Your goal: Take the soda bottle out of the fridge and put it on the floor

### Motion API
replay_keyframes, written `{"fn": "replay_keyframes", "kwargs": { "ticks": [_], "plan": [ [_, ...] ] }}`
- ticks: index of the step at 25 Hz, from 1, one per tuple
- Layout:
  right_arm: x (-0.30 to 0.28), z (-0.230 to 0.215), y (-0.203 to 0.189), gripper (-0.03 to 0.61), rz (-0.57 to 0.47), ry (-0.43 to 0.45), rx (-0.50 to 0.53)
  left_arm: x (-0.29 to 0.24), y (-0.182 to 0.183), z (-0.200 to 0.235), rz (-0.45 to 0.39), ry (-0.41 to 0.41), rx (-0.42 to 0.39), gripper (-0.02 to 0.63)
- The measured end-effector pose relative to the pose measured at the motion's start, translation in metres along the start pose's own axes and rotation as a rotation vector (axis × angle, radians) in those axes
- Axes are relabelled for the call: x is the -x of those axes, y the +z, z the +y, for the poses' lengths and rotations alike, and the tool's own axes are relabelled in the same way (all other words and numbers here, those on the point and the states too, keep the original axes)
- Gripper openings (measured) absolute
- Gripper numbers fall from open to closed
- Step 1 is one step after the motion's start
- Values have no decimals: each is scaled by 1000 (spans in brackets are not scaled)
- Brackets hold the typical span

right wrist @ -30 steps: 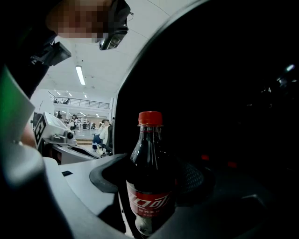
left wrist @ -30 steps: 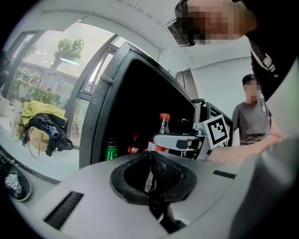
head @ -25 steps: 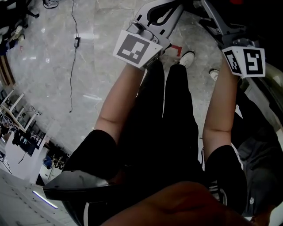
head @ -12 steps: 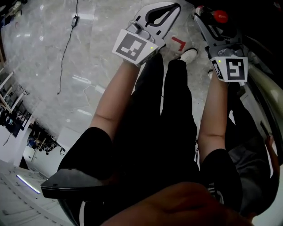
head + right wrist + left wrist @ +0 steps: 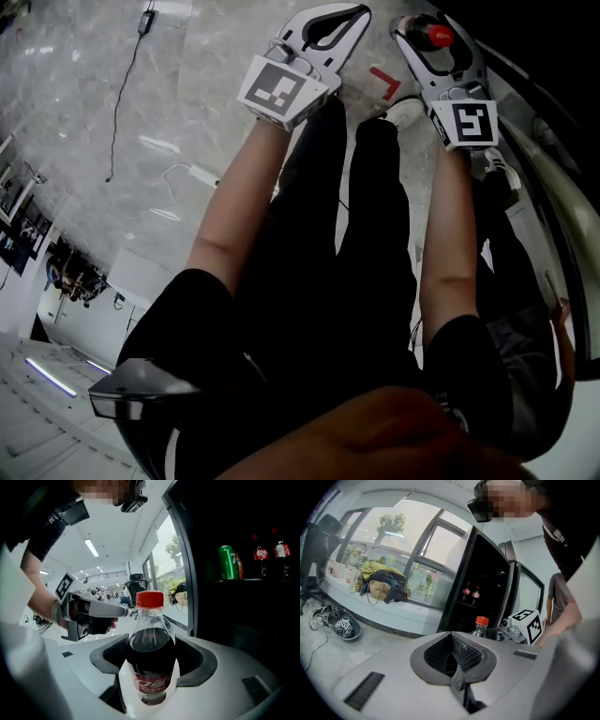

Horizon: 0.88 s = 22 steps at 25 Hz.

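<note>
The soda bottle [image 5: 150,653] has dark cola, a red label and a red cap [image 5: 438,37]. My right gripper [image 5: 151,644] is shut on its body and holds it upright just outside the open fridge [image 5: 243,602]. In the head view the right gripper [image 5: 417,33] is above the marble floor [image 5: 187,112], with the left gripper [image 5: 359,13] beside it. My left gripper [image 5: 452,641] is shut and holds nothing. From the left gripper view the bottle's cap [image 5: 481,620] shows beyond the jaws, in front of the dark fridge [image 5: 487,583].
Inside the fridge stand a green can [image 5: 228,563] and two more cola bottles [image 5: 261,550]. A red tape corner [image 5: 382,82], a white shoe [image 5: 403,112] and a cable [image 5: 117,103] are on the floor. Shoes [image 5: 342,626] lie by the window ledge. Another person's hand [image 5: 562,309] is at the right.
My right gripper has come left and into view with the bottle, away from the fridge and closer to the left gripper. The left gripper has stayed shut.
</note>
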State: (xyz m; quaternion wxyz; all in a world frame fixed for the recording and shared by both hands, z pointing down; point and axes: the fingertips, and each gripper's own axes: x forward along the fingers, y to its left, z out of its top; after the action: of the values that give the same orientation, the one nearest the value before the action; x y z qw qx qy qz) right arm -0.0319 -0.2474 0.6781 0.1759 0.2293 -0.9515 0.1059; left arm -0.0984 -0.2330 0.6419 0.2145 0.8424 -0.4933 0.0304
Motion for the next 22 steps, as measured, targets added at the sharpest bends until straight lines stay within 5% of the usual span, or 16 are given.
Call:
{"fn": "replay_keyframes", "kwargs": {
  "ticks": [22],
  "plan": [
    [-114, 18, -290, 318, 328, 22, -7, -9, -244, 86, 240, 26, 125, 5]
  ]
}}
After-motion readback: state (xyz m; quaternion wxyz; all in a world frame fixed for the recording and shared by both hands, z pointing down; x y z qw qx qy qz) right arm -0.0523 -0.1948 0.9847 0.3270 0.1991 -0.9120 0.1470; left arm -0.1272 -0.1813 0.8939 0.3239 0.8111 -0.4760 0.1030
